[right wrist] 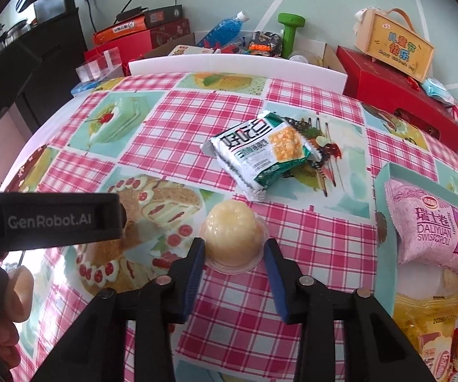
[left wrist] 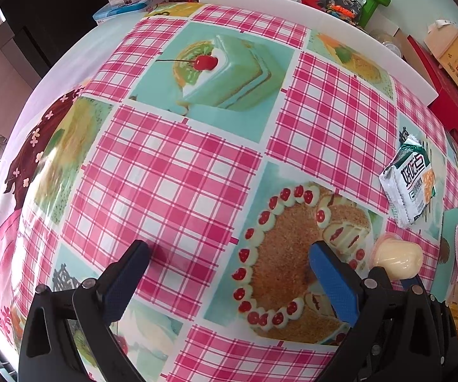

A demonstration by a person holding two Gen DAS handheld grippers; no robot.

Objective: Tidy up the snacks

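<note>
A pale yellow jelly cup (right wrist: pixel 232 226) stands upside down on the checked tablecloth, and my right gripper (right wrist: pixel 233 245) is shut on it, its blue pads pressing both sides near the rim. The left wrist view shows the same jelly cup (left wrist: pixel 397 259) at its right edge. My left gripper (left wrist: pixel 229 248) hangs open over the printed cake, nothing between its fingers. A green-and-white cracker packet (right wrist: pixel 261 152) lies farther back. At the right, a teal tray (right wrist: pixel 385 172) holds a purple Swiss roll packet (right wrist: pixel 426 222) and yellow packets (right wrist: pixel 429 318).
A white foam board (right wrist: pixel 229 63) edges the table's back, with a red box (right wrist: pixel 397 98), a green dumbbell (right wrist: pixel 288 28), a blue bottle and other clutter behind it. A person's hand (right wrist: pixel 6 318) holds the black housing marked GenRobot.AI (right wrist: pixel 47 219) at the left.
</note>
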